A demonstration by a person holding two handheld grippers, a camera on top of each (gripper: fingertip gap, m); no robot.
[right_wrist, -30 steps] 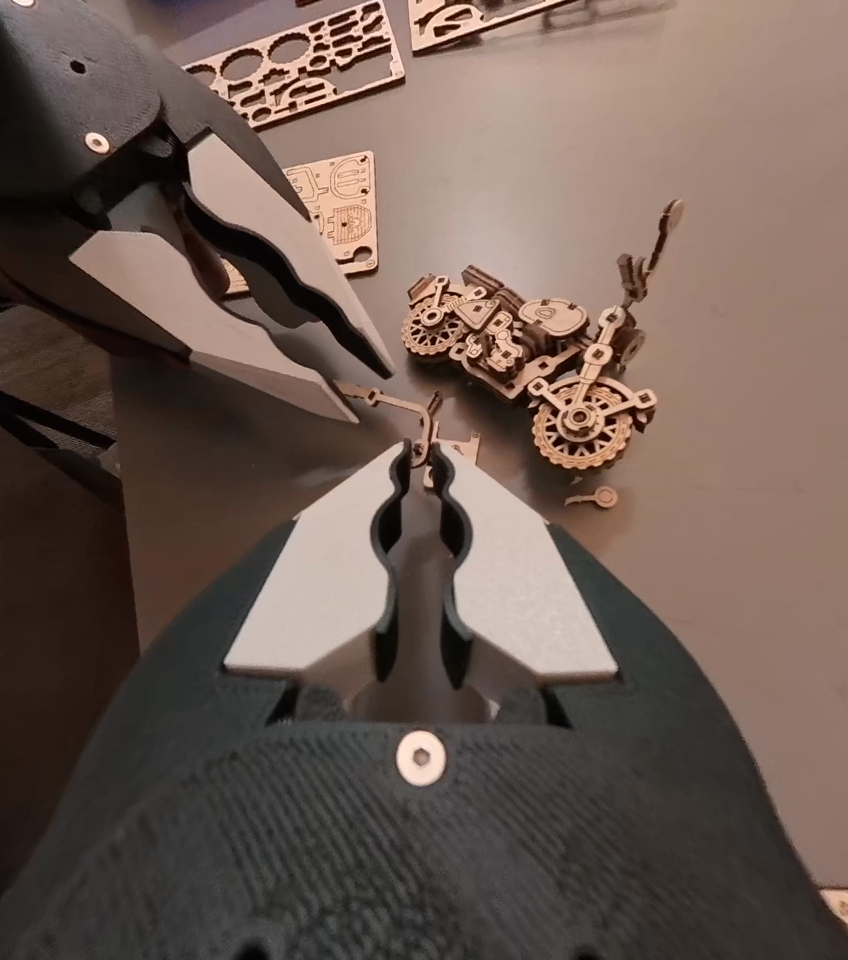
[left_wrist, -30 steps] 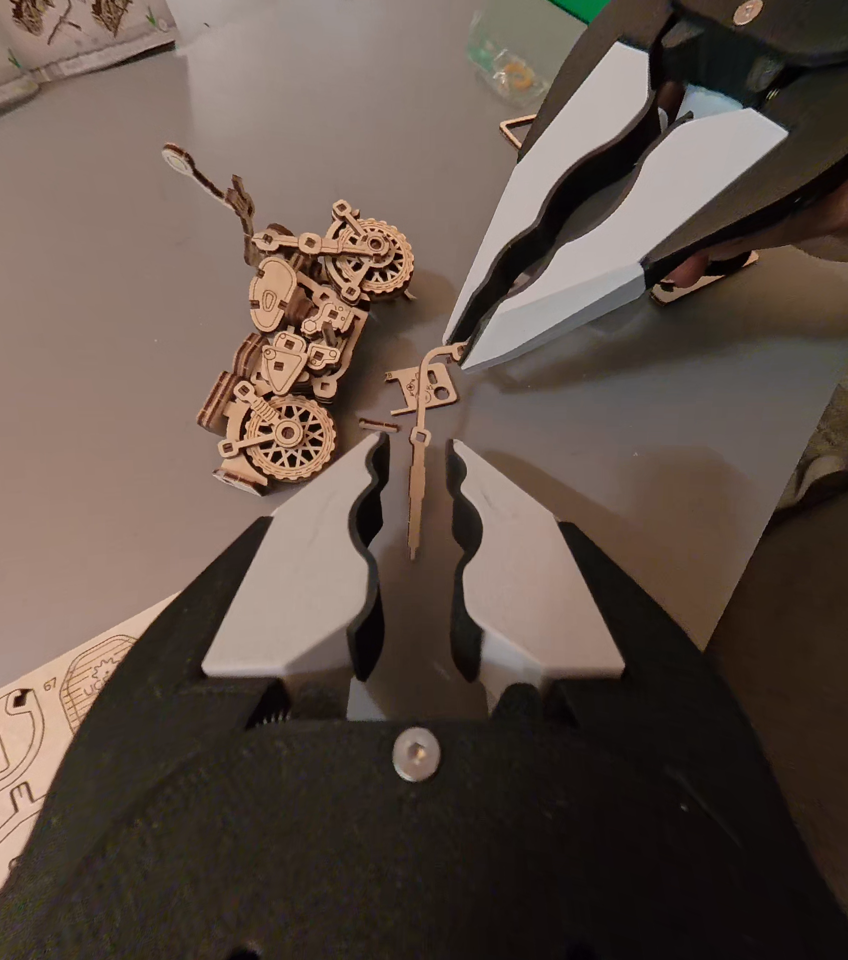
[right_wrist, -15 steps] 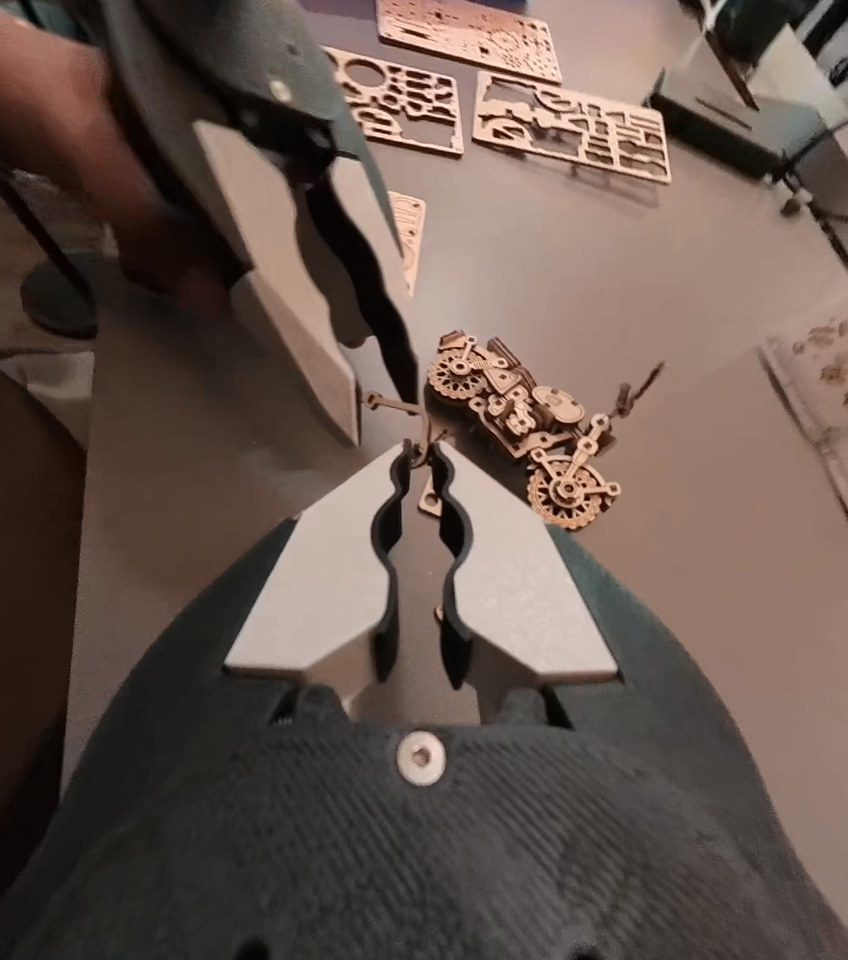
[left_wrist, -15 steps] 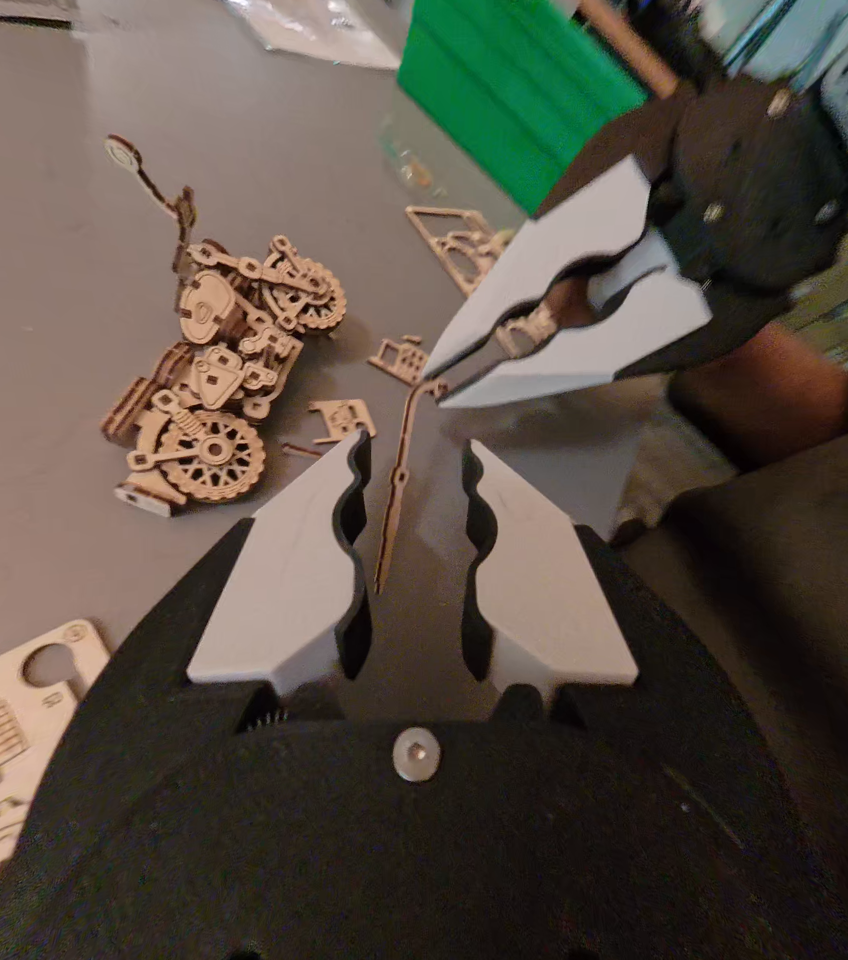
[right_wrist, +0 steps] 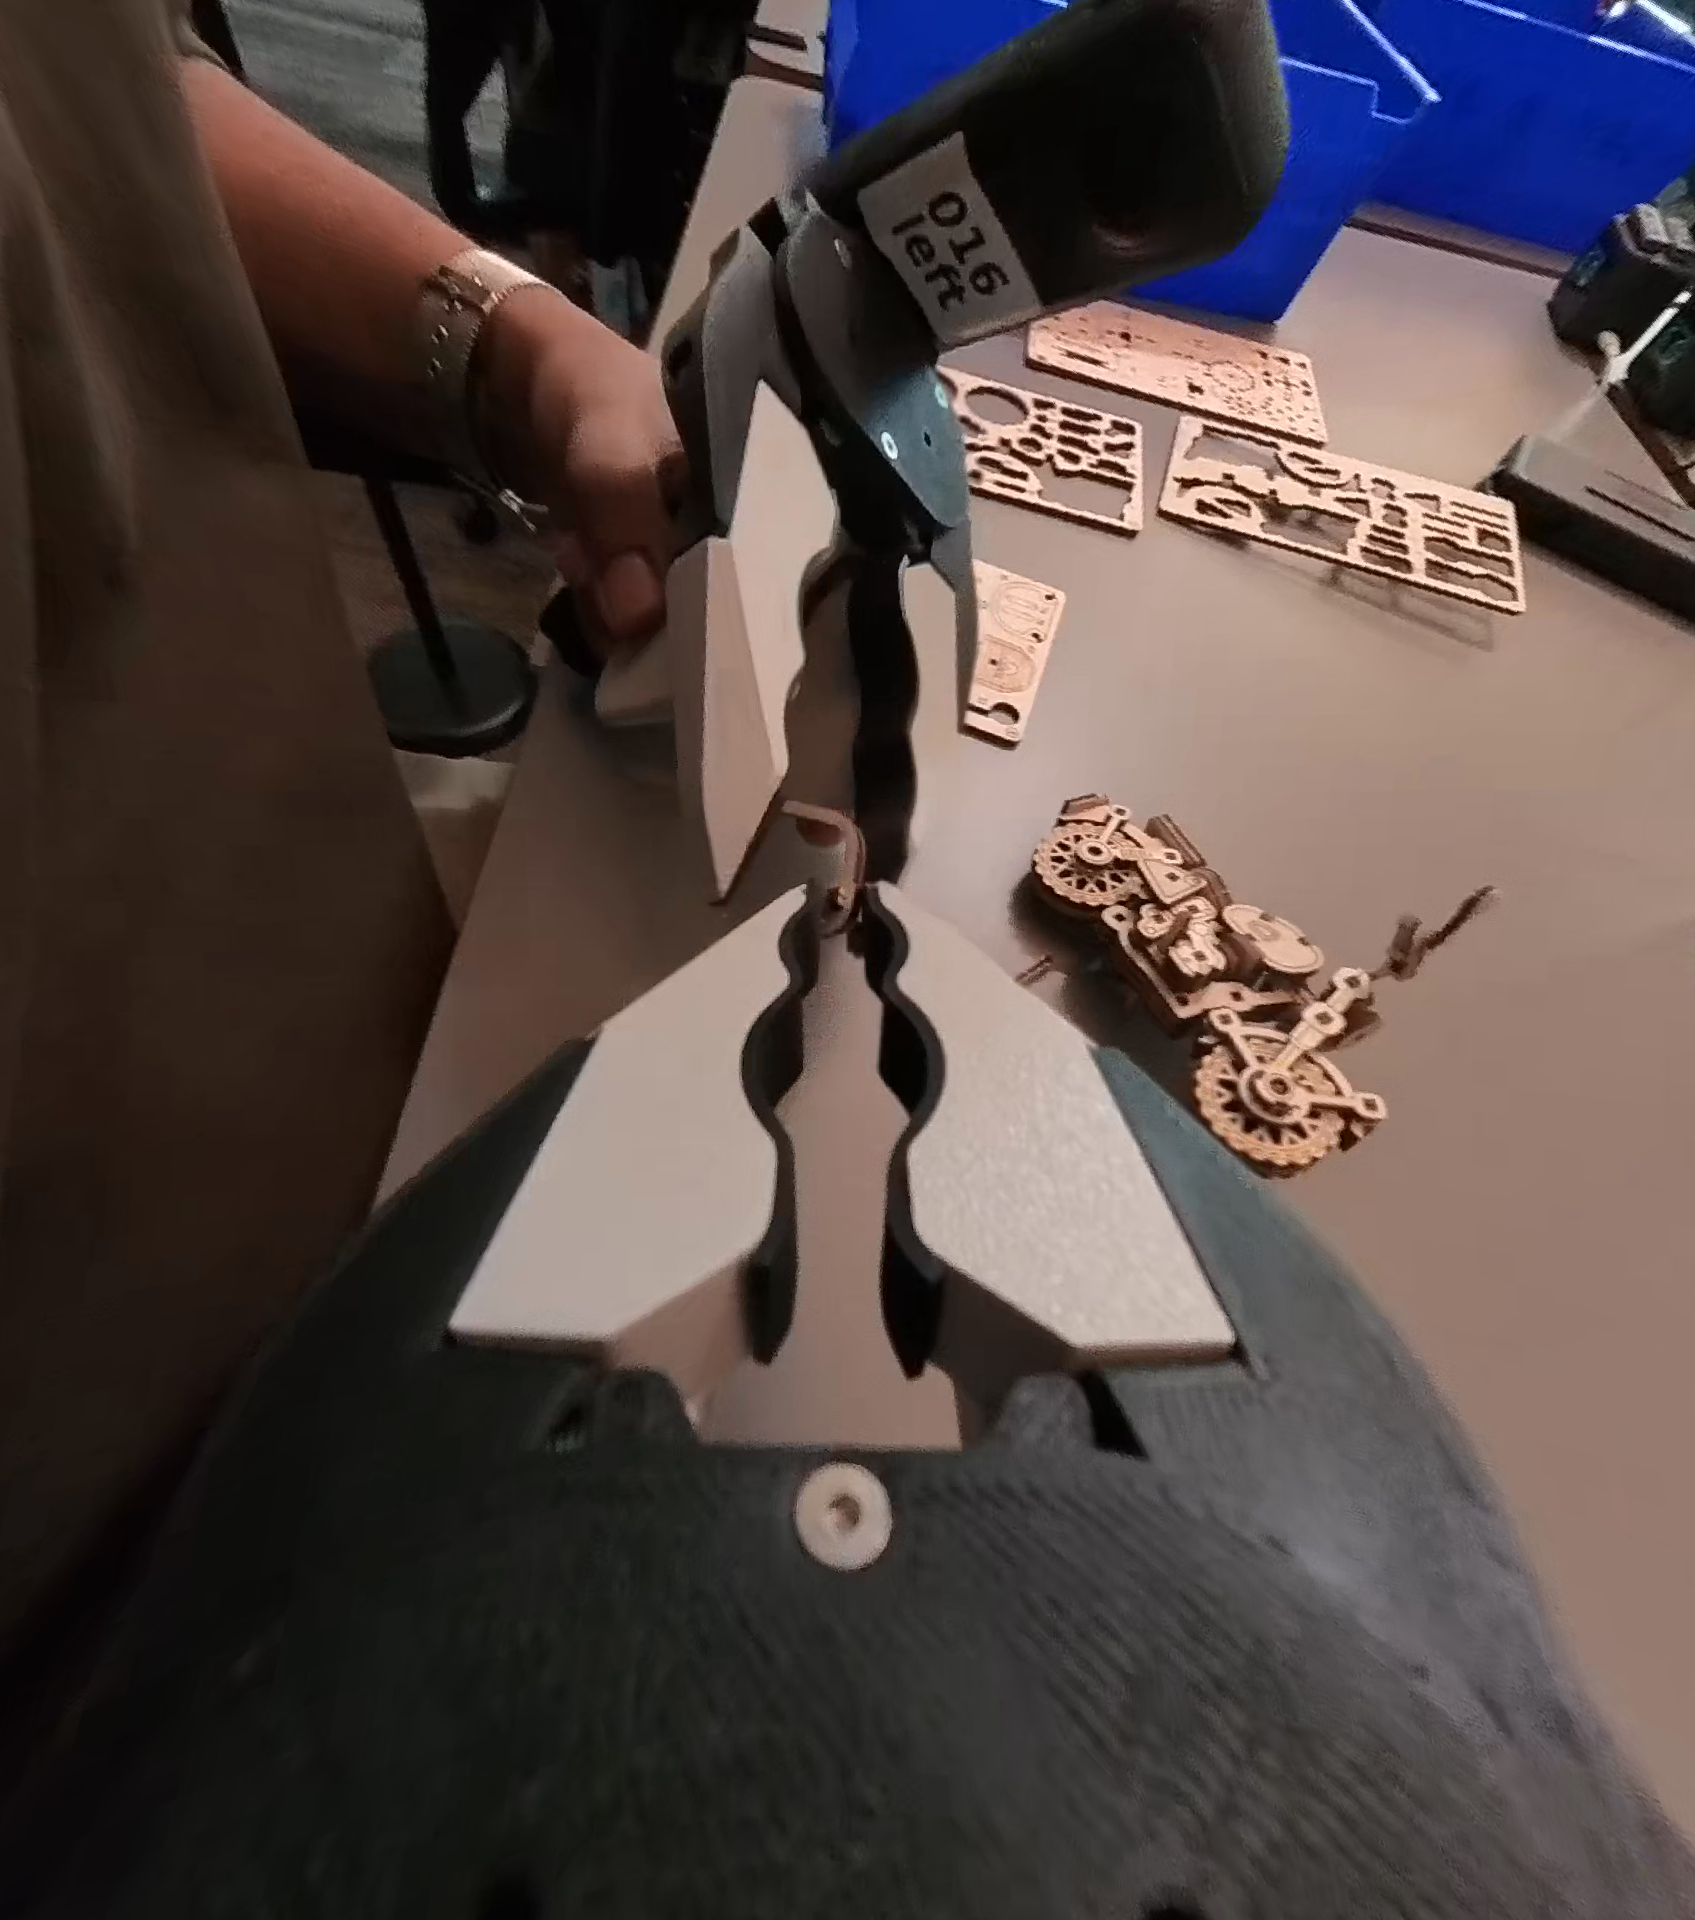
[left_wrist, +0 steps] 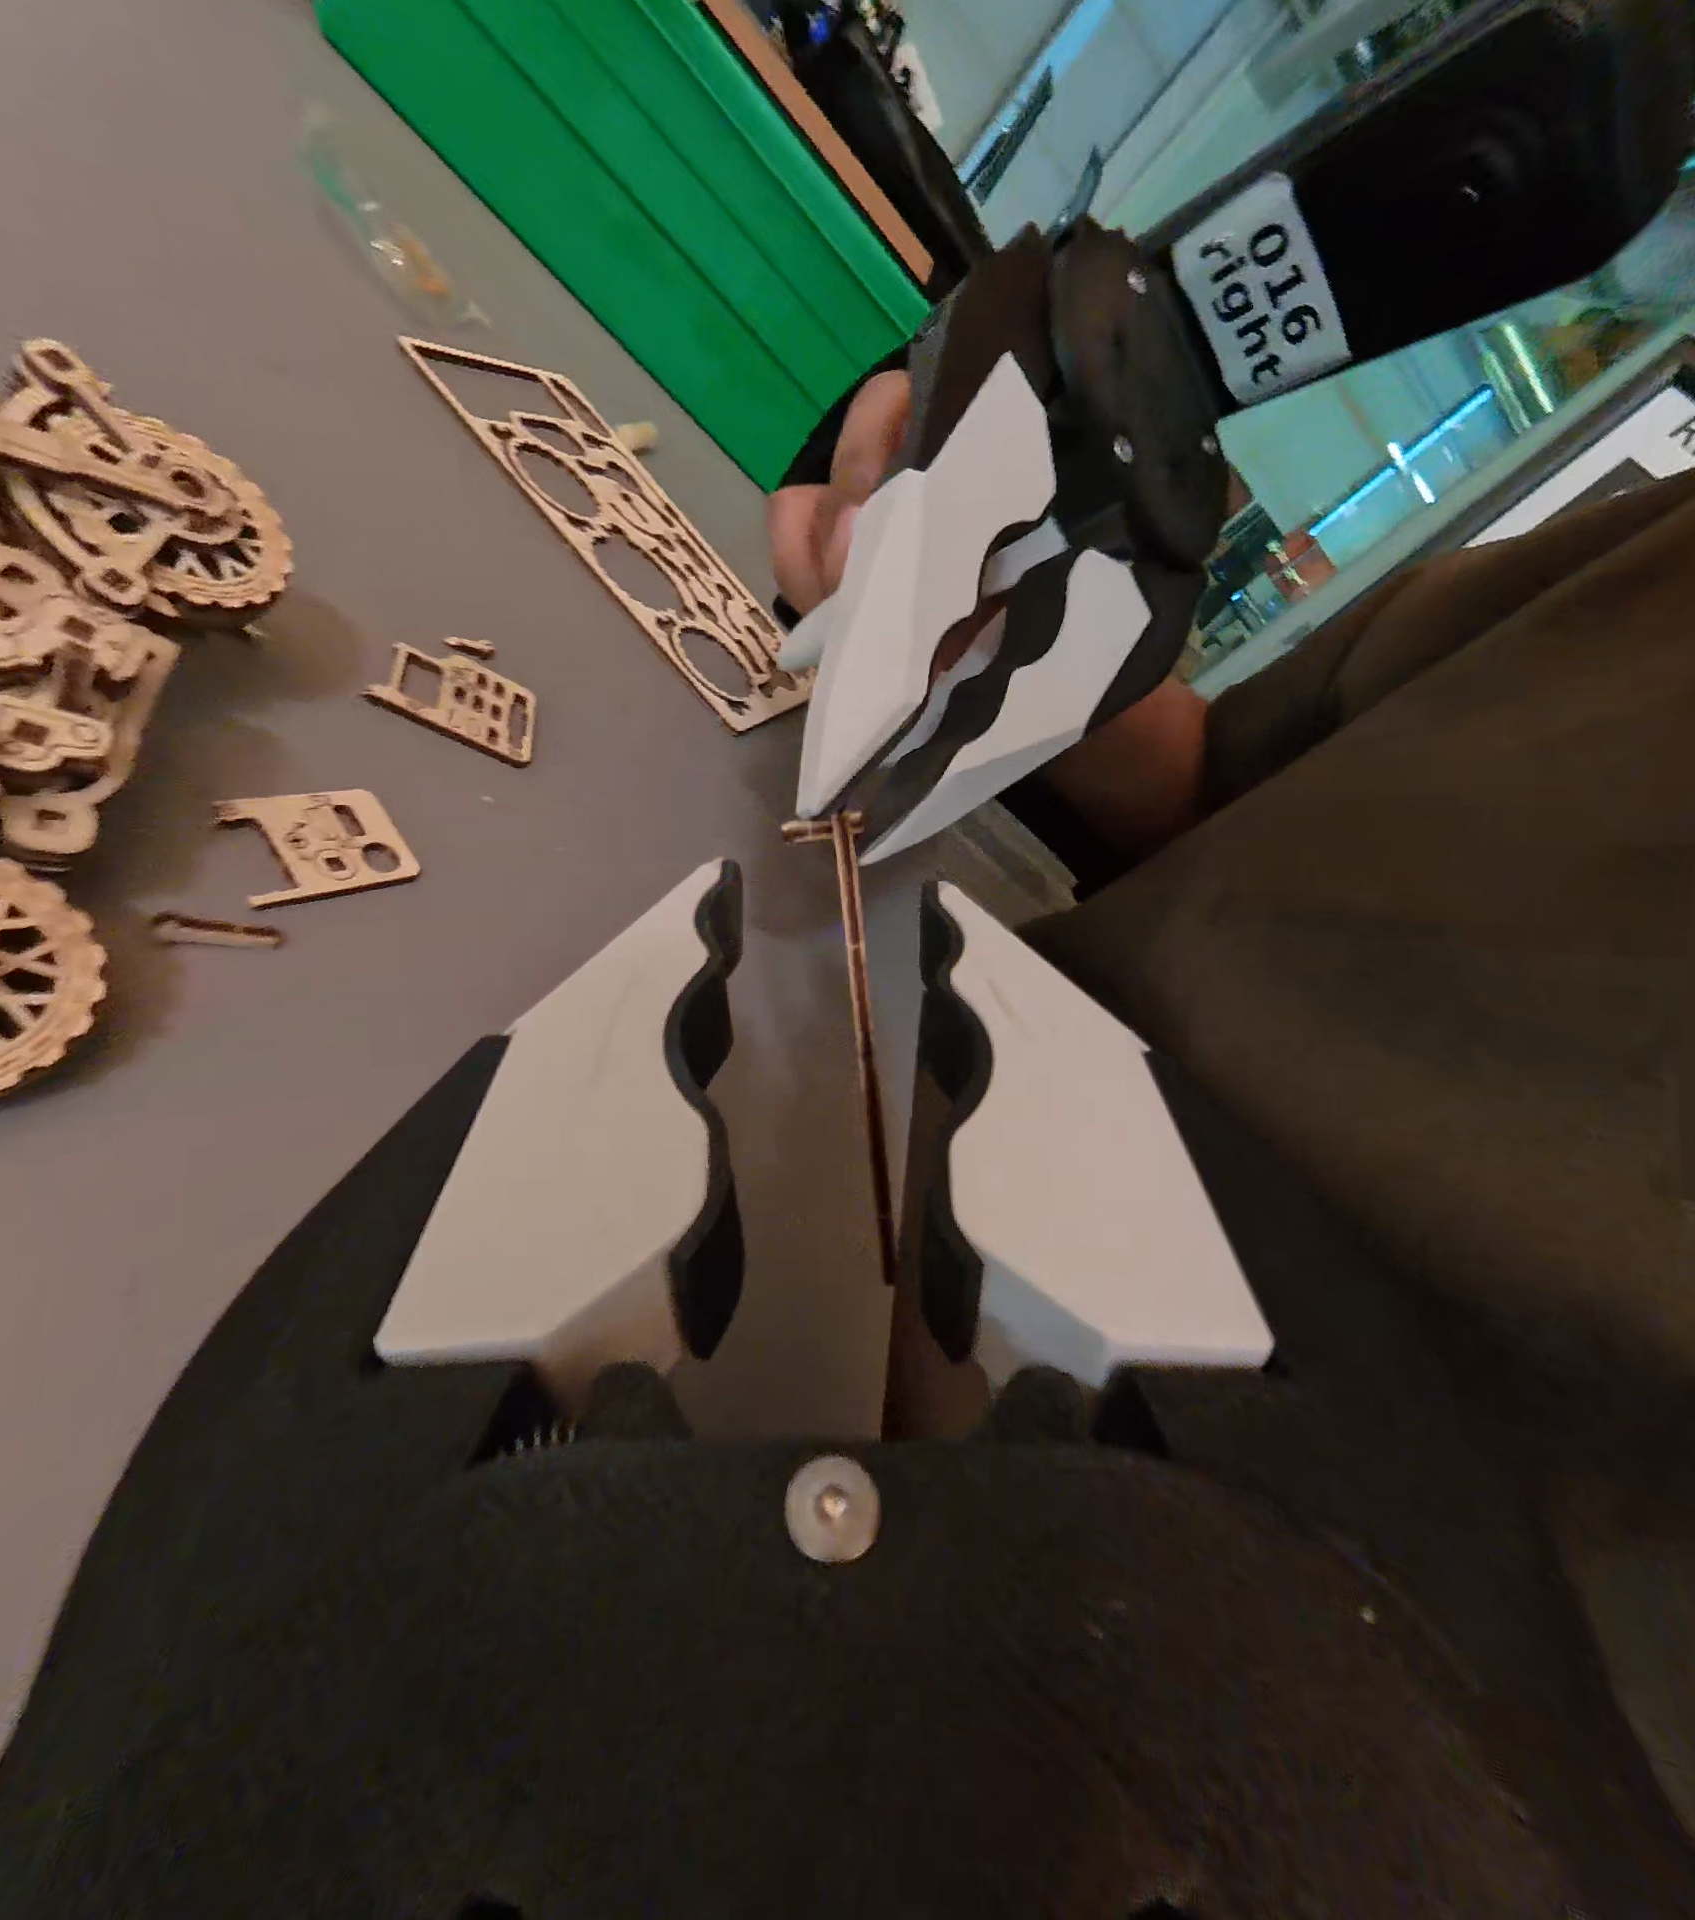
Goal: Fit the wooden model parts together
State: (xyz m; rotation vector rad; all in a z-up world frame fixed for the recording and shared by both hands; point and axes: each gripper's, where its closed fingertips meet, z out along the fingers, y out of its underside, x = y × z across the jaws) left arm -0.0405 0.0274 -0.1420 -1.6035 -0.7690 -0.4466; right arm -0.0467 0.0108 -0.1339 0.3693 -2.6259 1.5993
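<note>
Right gripper [right_wrist: 838, 904] is clenched at its tips on the hooked end of a thin wooden strip [left_wrist: 864, 1039], holding it clear of the bench [left_wrist: 199, 1195] and edge-on to the left wrist camera. Left gripper [left_wrist: 827, 894] stands released, its jaws spread to either side of the strip without touching it; judged, this placement prepares a second grasp lower on the strip so the piece can be steadied for fitting. The partly built wooden motorcycle [right_wrist: 1207, 997] lies on its side on the bench, well apart from both grippers. Two small loose plates [left_wrist: 329, 842] and a sliver [left_wrist: 214, 928] lie beside it, with an emptied parts sheet [left_wrist: 614, 530] near a green box [left_wrist: 614, 197].

Not determinable: the exact contact point inside the right gripper's tips, blurred in both views. The strip's lower end is lost against the left gripper's dark pad. The motorcycle is cut off at the left wrist view's edge.
</note>
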